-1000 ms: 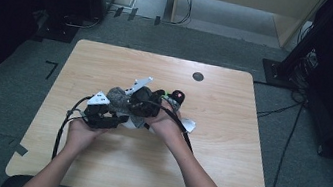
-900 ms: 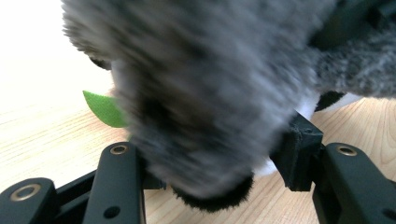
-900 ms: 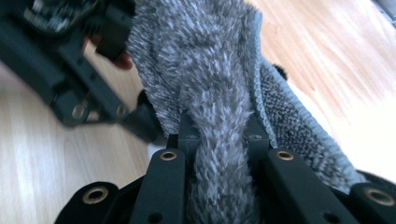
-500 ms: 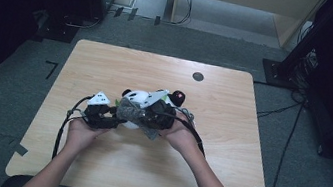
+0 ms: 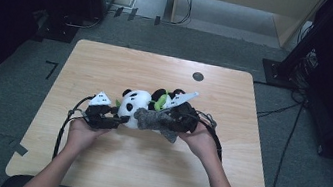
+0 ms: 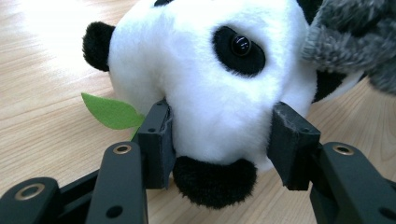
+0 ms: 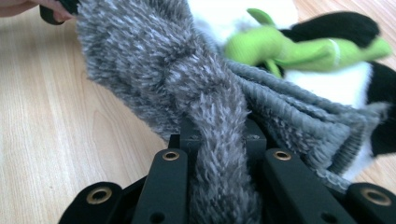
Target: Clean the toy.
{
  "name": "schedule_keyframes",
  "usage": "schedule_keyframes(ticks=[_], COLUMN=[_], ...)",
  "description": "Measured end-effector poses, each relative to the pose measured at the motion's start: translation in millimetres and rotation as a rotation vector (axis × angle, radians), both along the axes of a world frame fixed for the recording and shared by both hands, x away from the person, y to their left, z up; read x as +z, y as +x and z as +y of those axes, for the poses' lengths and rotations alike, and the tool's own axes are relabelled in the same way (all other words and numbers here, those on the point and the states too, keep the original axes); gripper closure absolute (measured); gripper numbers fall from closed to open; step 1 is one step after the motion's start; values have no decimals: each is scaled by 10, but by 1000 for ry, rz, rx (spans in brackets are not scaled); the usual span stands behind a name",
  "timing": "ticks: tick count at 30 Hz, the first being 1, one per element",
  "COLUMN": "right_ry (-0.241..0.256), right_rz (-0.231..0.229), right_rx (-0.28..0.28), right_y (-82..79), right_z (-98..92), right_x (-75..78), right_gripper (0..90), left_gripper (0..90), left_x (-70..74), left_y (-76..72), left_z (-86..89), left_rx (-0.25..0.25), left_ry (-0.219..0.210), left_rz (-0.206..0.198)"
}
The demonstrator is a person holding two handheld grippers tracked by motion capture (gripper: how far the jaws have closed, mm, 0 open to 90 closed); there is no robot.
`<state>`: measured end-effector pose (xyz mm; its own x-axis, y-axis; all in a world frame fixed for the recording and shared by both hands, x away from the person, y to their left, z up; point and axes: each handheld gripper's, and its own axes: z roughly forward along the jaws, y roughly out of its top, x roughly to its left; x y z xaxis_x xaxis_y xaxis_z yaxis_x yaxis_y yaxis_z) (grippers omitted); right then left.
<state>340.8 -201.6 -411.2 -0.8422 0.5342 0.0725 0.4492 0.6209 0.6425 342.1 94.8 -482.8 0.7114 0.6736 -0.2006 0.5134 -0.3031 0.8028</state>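
While the grey scarf now drapes over the panda at table centre, both grippers hold on.

Left gripper [image 6: 219, 140]: jaws pressed into panda [image 5: 133, 107] muzzle, steadying it. Right gripper [image 7: 219, 140]: clamped on grey scarf [image 5: 153, 119], swung leftward since a second ago; wrapping seems under way. Green bamboo [image 7: 299, 46] crowds the scarf's path. Wooden table [image 5: 108, 64]; black disc [image 5: 198, 76], upper right.

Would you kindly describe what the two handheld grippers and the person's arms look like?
Both the left gripper and right gripper are black, each topped by a grey three-cornered plate and trailing a black cable. Their linkage arms show brass-coloured rivets; the jaws are blocky. The forearms are bare, without sleeves.
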Motion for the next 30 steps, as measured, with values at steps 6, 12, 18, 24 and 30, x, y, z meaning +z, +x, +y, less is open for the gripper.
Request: schedule_keyframes(ticks=[6, 12, 18, 24, 30], right_ry=[46, 61, 82, 117, 120], right_rz=[5, -20, -26, -63, -70], right_rx=[-48, -103, -97, -62, 28], right_y=[43, 62, 21, -96, -251], right_z=[-143, -253, -234, -131, 118], right_x=[21, 65, 90, 235, 292], right_gripper=[778, 778, 779, 779, 777], left_gripper=[475, 478, 478, 481, 481], left_x=[-5, -7, 14, 28, 34], left_y=[0, 1, -14, -9, -6], left_z=[-12, -17, -42, -43, -45], left_rx=[1, 3, 6, 10, 12], left_ry=[3, 5, 25, 24, 24], left_rz=[-5, -5, -10, 2, 5])
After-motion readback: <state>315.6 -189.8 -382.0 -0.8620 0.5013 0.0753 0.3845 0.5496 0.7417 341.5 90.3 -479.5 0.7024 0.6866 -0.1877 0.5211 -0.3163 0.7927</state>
